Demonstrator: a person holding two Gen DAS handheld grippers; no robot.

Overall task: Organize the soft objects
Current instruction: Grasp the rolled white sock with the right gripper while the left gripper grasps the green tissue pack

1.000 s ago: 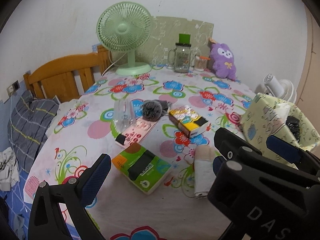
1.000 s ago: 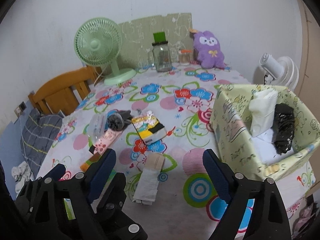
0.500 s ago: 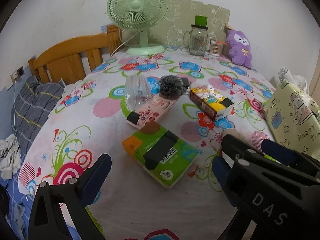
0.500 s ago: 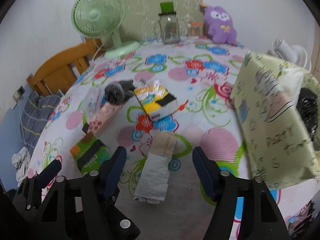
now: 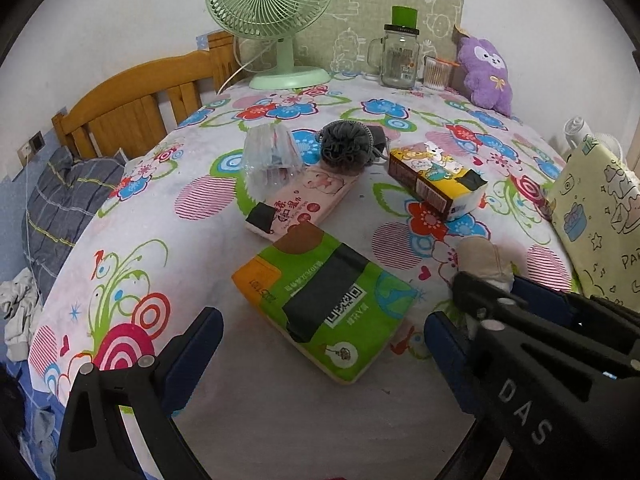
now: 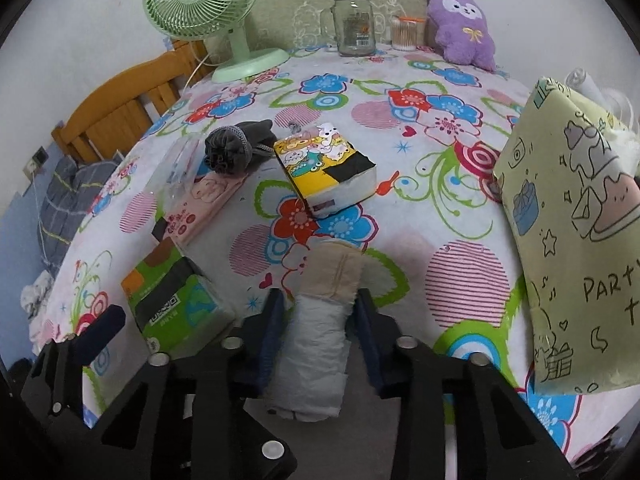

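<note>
A folded white and beige cloth (image 6: 320, 320) lies on the flowered tablecloth; my right gripper (image 6: 318, 312) has its jaws on both sides of it, closing in on it, still on the table. In the left wrist view the cloth's beige end (image 5: 486, 258) shows beyond the right gripper's body. My left gripper (image 5: 320, 340) is open and empty, low over the green tissue pack (image 5: 324, 300), which also shows in the right wrist view (image 6: 172, 300). The yellow-green fabric bin (image 6: 572, 216) stands at the right.
A yellow tissue pack (image 6: 326, 168), a pink wipes pack (image 5: 304, 204), a grey bath pouf (image 5: 346, 146) and a clear plastic bag (image 5: 272, 156) lie mid-table. A green fan (image 5: 272, 20), glass jar (image 5: 400, 56) and purple plush (image 5: 486, 76) stand at the back. A wooden headboard (image 5: 128, 112) is left.
My right gripper has dropped down and forward over the folded cloth and narrowed its jaws around it. My left gripper has moved lower and closer to the green tissue pack.
</note>
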